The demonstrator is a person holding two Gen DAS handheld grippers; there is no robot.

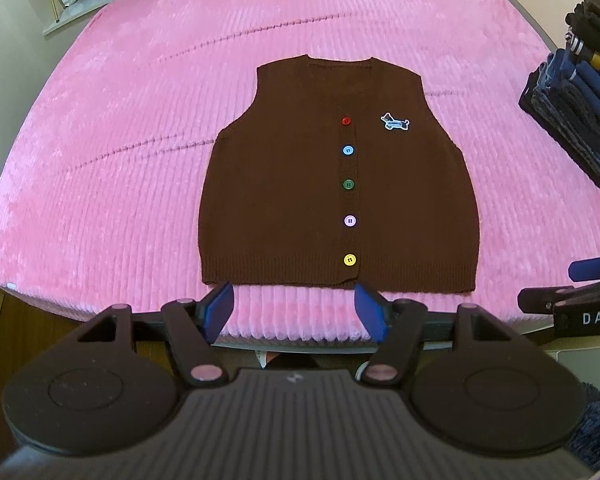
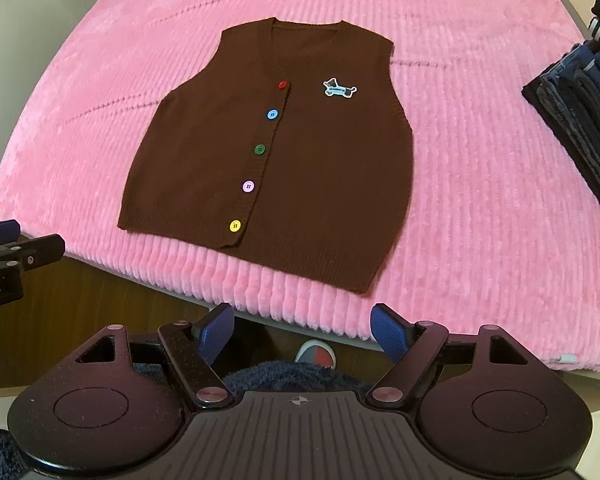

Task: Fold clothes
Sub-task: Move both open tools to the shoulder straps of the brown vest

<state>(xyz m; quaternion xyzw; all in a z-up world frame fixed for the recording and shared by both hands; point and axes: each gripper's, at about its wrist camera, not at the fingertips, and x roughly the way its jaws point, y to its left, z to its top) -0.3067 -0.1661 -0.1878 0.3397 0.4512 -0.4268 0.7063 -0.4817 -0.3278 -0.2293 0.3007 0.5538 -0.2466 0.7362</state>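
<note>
Brown vest [image 1: 336, 200] lies flat; left tongs [image 1: 294, 310] and right tongs [image 2: 302, 330] gape wide, holding nothing.

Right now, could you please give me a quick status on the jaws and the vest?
Left gripper and right gripper: jaws open, empty, short of the hem. Brown vest flat, buttoned, unfolded. Folded dark stack off to the right, clear of it.

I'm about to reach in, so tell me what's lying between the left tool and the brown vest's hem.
Only bare pink bedspread: in the left wrist view, the open left tool sits just short of the brown vest, with nothing else between.
</note>
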